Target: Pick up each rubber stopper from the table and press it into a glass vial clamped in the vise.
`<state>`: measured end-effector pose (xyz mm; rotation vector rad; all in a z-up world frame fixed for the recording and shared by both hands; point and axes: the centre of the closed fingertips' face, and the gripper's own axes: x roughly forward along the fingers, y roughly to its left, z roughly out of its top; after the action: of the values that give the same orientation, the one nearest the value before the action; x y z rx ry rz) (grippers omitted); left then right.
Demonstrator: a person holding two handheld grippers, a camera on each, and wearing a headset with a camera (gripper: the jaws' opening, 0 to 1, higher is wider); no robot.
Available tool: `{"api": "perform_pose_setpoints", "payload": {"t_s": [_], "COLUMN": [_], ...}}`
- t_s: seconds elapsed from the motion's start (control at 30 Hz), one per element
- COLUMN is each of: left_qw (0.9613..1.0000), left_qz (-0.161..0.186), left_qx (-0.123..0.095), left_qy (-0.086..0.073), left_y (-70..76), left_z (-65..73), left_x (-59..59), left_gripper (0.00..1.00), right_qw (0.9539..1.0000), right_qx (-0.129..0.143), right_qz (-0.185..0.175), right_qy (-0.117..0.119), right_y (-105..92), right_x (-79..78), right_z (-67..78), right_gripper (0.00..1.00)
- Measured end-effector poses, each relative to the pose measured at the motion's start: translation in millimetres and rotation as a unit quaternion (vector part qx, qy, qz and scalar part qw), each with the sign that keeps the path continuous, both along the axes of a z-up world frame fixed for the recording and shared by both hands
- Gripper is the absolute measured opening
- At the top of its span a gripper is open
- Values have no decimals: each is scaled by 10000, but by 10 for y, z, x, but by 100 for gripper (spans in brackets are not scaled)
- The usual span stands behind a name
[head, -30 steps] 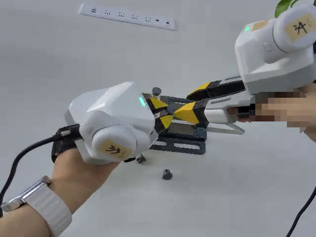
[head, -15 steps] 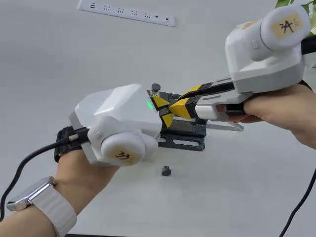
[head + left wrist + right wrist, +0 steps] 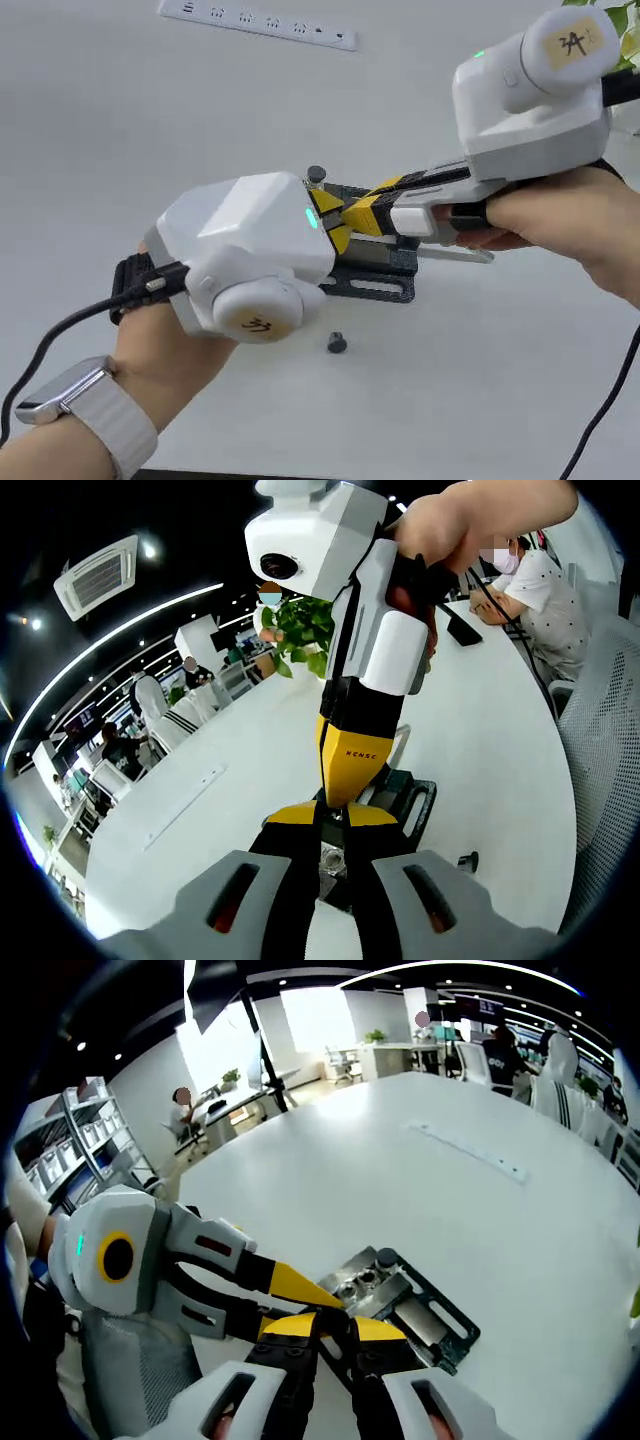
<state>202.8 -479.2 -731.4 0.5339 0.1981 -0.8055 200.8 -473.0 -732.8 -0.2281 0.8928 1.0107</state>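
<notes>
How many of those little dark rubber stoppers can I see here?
2: a loose stopper on the table before the vise, and a second stopper atop the vise's far corner. Others may be hidden.

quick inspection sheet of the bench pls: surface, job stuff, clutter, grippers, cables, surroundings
surface: white table, no spills seen
job's things: vise at centre; stoppered vial at its far left corner; loose stopper on the table in front
clutter: power strip at the far side
grippers: left gripper and right gripper meet tip to tip over the vise; what they hold is hidden
cables: left cable, right cable, both black
surroundings: open office, plant, people at desks
</notes>
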Motion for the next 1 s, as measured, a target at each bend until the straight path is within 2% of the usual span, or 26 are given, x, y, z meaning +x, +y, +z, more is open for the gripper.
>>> {"api": "perform_pose_setpoints", "payload": {"t_s": [0.23,0.53,0.6,0.87,1.0], "left_qw": [9999,9995,9992,9988,9989], "left_qz": [12,-36,-58,-122,-138], "left_qx": [107,301,354,447,419], "left_qy": [-55,-128,-157,-174,-135], "left_y": [-3,-12,-13,-34,-44], "left_z": [-14,-46,-44,-61,-78], "left_x": [-1,-15,-21,-45,-53], "left_gripper": [4,4,4,4,4], "right_qw": [9999,9994,9991,9984,9979], "right_qx": [-116,-333,-399,-542,-612], "right_qz": [1,2,69,134,190], "right_qy": [-40,-77,-142,-97,-94], "right_y": [8,-2,-9,-31,-43], "right_x": [11,-53,-44,-64,-80], "right_z": [-11,-32,-35,-59,-73], "right_gripper": [8,8,9,7,7]}}
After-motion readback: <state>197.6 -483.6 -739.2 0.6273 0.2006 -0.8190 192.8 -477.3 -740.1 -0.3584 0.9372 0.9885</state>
